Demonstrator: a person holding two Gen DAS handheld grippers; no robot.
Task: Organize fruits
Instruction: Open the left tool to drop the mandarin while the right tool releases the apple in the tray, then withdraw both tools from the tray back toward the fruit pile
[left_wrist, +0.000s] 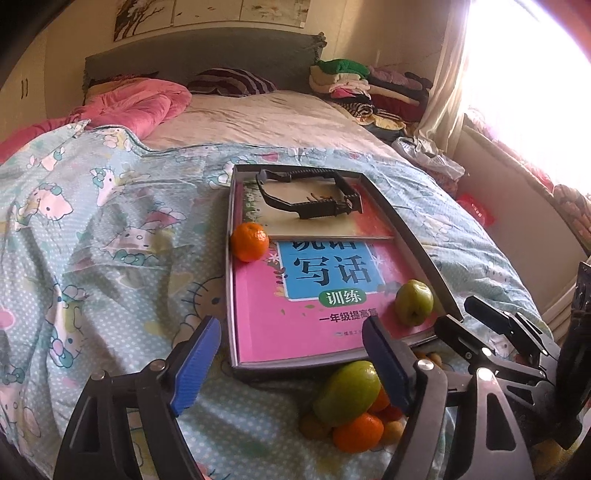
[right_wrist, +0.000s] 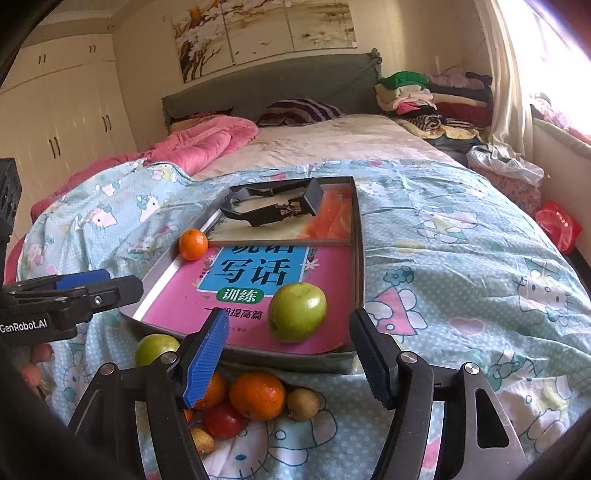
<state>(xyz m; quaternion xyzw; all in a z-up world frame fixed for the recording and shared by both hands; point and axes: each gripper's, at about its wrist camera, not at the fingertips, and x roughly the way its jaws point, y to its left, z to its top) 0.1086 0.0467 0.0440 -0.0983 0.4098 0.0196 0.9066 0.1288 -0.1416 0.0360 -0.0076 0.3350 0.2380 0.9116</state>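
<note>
Bedroom, bed under rumpled cartoon-print blue cotton quilt (right_wrist: 461, 258) carrying shallow grey rectangular metal tray (right_wrist: 359, 258) lined with glossy pink book (right_wrist: 192, 314) (round orange mandarin (right_wrist: 193, 244) and smooth green apple (right_wrist: 296, 312) inside), mixed fruit pile (right_wrist: 258, 397) just beside near rim, left gripper (left_wrist: 291, 365) and right gripper (right_wrist: 288, 363) both released, empty.

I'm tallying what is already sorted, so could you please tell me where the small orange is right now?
In both views the small orange sits at the tray's left rim, beside the pink book, far from the green apple.
</note>
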